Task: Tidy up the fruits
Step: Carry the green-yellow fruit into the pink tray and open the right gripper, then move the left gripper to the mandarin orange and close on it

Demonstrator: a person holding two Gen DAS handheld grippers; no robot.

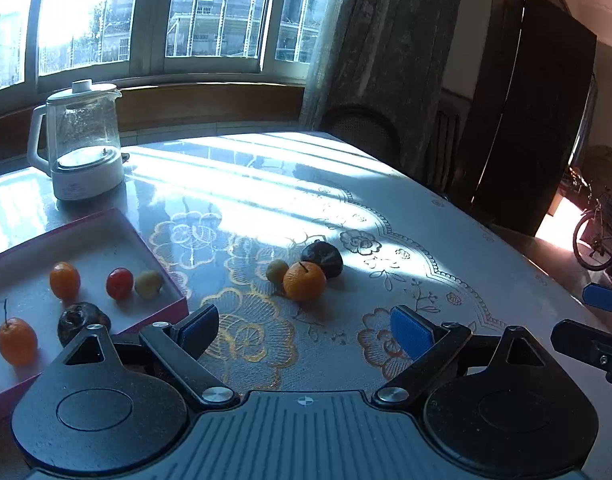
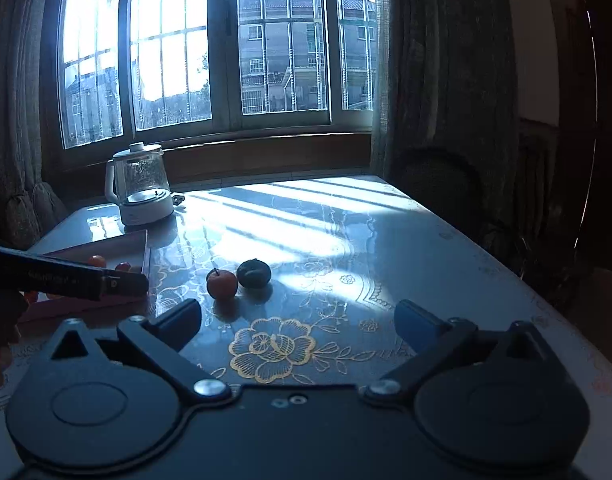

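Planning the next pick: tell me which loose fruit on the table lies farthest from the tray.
The dark fruit. It sits behind the orange, while the small yellow-green fruit lies on the side nearer the tray.

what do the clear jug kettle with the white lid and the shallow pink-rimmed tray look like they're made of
Clear jug kettle: the body looks like glass, see-through with specks and glints; lid, handle and base look like smooth white plastic.
Shallow pink-rimmed tray: thin straight walls and a matte pale floor suggest cardboard, like a box lid, though plastic can't be ruled out.
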